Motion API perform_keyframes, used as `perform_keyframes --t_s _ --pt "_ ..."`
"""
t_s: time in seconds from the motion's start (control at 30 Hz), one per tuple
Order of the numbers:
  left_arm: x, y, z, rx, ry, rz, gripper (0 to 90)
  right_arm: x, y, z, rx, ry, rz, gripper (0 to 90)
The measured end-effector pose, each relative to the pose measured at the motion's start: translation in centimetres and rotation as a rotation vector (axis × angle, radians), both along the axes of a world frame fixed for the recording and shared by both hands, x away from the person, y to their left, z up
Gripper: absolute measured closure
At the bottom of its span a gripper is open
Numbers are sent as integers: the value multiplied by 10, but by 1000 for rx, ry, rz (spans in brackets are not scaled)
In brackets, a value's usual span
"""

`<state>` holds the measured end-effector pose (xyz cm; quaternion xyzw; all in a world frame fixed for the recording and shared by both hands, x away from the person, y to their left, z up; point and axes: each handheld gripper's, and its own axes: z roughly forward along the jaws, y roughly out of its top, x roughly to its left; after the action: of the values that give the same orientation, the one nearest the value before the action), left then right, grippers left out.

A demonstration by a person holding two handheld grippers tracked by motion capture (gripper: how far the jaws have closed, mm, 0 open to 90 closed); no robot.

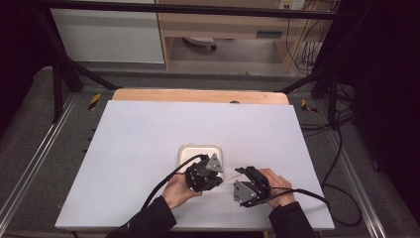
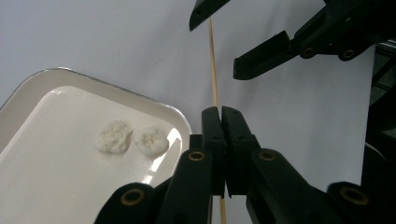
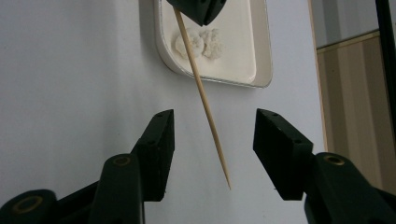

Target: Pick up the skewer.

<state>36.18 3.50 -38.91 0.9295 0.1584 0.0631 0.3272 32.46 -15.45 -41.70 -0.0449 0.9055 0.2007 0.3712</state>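
My left gripper (image 2: 221,112) is shut on a thin wooden skewer (image 2: 213,60), which runs from its jaws toward my right gripper (image 2: 217,44). The right gripper (image 3: 215,122) is open, its jaws on either side of the skewer (image 3: 205,100) without touching it; the pointed tip hangs between them. In the high view the left gripper (image 1: 218,181) and right gripper (image 1: 243,173) face each other near the table's front, with the skewer (image 1: 232,177) between them. Two pale round food pieces (image 2: 114,136) (image 2: 151,140) lie on a white tray (image 2: 28,84).
The white tray (image 1: 190,148) sits just behind the left gripper on the white table top (image 1: 148,134). A wooden strip (image 1: 198,95) runs along the table's far edge. Black cables trail from both grippers toward the front.
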Motion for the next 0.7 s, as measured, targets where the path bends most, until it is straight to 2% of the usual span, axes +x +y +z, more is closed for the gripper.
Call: perform_keyframes --t_s 0.27,0.5,0.7 --pt "-3 -8 0 12 -2 -23 890 0 1 -4 -69 -11 52 621" --pt "-4 -9 -1 16 1 -28 890 -1 1 -6 -97 -8 75 712" --pt "-4 -10 -1 22 2 -36 890 -1 0 -7 -117 -24 106 784"
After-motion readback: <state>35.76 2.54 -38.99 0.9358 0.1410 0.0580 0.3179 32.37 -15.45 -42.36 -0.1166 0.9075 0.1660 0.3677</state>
